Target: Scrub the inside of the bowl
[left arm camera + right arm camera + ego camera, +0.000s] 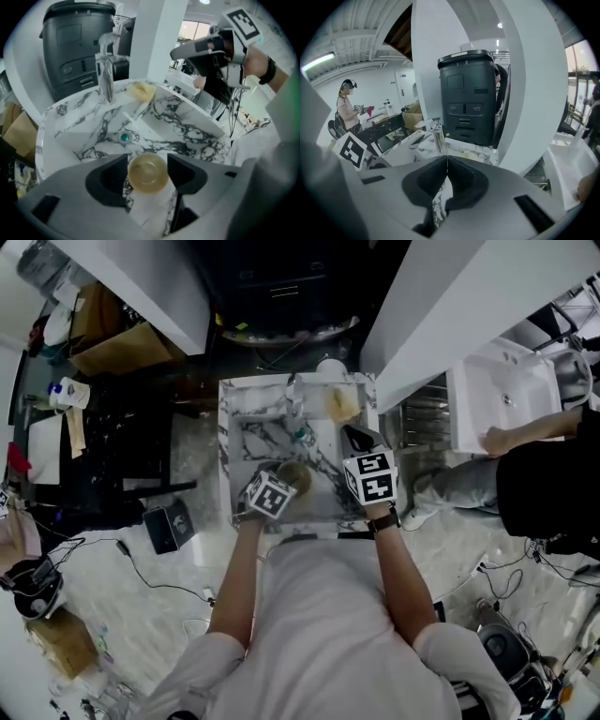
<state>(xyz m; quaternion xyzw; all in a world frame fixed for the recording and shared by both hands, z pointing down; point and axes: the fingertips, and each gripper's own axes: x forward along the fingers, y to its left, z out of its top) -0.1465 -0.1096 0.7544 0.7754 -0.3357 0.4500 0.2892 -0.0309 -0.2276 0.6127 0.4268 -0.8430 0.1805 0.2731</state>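
A small yellowish translucent bowl (pixel 148 172) stands upright in the white marble sink (pixel 187 126), near its front wall; it also shows in the head view (pixel 294 475). My left gripper (pixel 147 159) points steeply down over it, jaws apart on either side of the bowl's rim; I see no firm press. My right gripper (pixel 356 440) hovers above the sink's right side, jaws closed together with nothing between them; it shows from the left gripper view (pixel 176 52). A yellow sponge (pixel 143 90) lies on the sink's back ledge (pixel 343 405).
A chrome faucet (pixel 106 70) rises at the back of the sink, and a green drain plug (pixel 124 137) sits in the basin floor. A black machine (pixel 466 93) stands behind. Another person works at a white sink (pixel 506 395) to the right. Cables lie on the floor (pixel 141 568).
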